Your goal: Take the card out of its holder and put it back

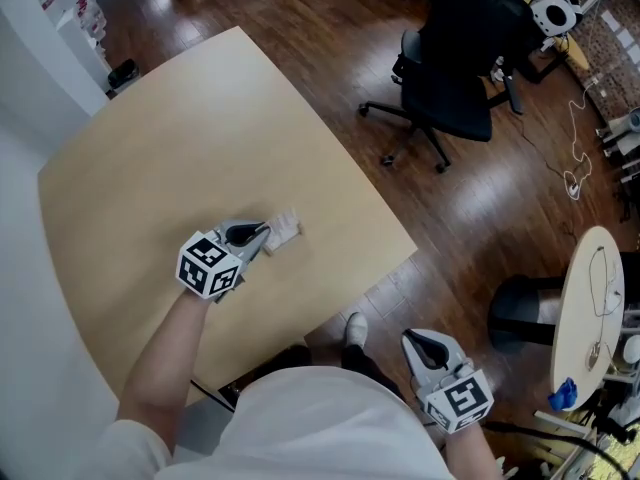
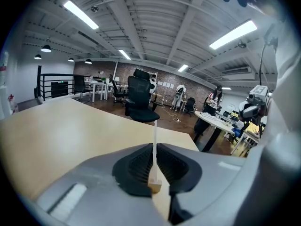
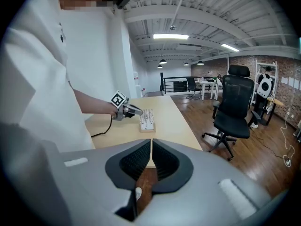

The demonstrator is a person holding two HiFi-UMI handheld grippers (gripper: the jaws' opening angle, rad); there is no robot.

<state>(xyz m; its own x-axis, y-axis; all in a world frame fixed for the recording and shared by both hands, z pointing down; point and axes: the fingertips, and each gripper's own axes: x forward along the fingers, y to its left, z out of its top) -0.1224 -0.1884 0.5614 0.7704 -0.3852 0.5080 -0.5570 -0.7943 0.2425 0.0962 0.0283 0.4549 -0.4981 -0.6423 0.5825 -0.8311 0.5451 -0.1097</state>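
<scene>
Left gripper (image 2: 154, 150) is clamped on the card (image 2: 154, 128), which stands upright in its holder (image 2: 154, 186) on the table (image 2: 66, 135), apparently to lift it out; right gripper (image 3: 151, 155), closed on nothing, idles off the table.

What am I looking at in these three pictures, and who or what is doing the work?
There is no robot: a person holds a two-jaw gripper in each hand. One picture comes from a camera on the person's head, looking down. The other two come from cameras riding on the grippers, looking along their jaws. On the table stands a small wooden holder with a thin white card. The left gripper is closed on that card, seen edge-on. The right gripper hangs beside the table, jaws together and empty.
</scene>
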